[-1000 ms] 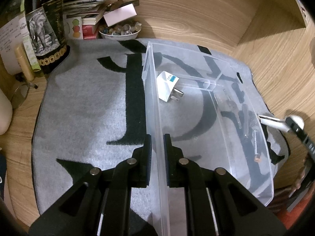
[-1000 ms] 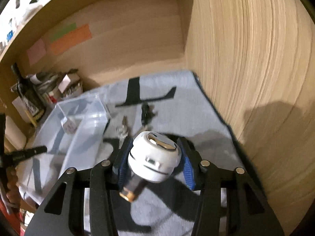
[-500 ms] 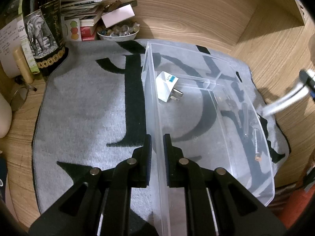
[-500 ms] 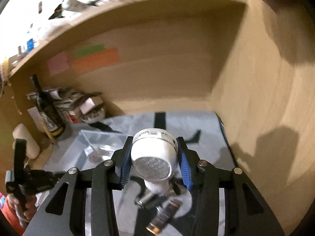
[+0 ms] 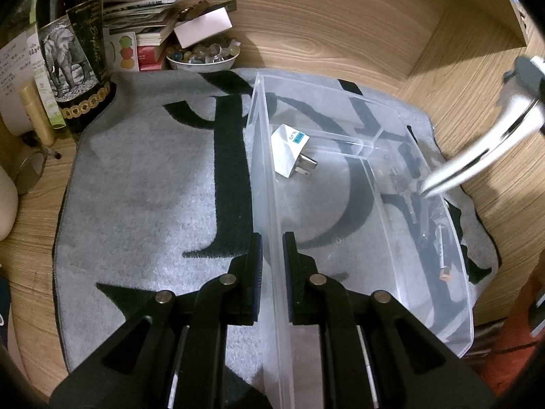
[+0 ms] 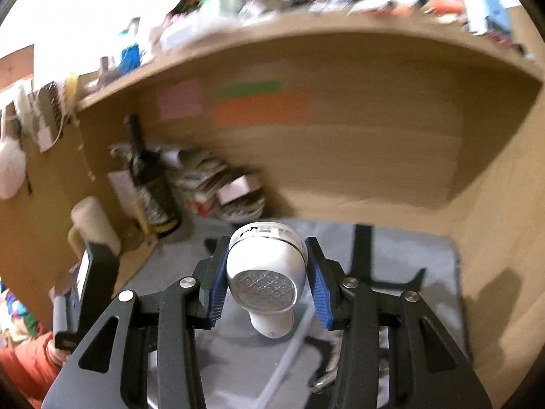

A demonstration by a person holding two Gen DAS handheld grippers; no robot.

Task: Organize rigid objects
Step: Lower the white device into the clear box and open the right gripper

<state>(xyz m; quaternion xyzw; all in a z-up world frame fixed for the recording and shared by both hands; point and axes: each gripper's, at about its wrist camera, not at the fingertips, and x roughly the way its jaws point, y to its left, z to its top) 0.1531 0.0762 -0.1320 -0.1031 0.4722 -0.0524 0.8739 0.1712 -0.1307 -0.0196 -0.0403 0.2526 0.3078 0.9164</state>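
Note:
My left gripper [image 5: 272,248] is shut on the left wall of a clear plastic bin [image 5: 264,170] that stands on a grey mat [image 5: 153,187]. A white plug adapter [image 5: 289,153] lies inside the bin. My right gripper [image 6: 265,243] is shut on a white handheld device [image 6: 265,279] with a round metal mesh face, held up above the mat. In the left wrist view that white device [image 5: 477,160] shows blurred above the bin's right rim. A thin screw [image 5: 442,255] and small dark parts lie just past the bin's right wall, seen through the plastic.
A dark bottle with an elephant label [image 5: 75,54], a stack of books [image 5: 146,34] and a bowl of marbles [image 5: 204,58] crowd the back left corner. Wooden walls close the nook behind and to the right. A person's orange sleeve [image 6: 30,364] shows at lower left.
The right gripper has risen and rolled with the white device, lifting it off the mat. In the left wrist view the device has swung upward at the right. The left gripper has stayed still.

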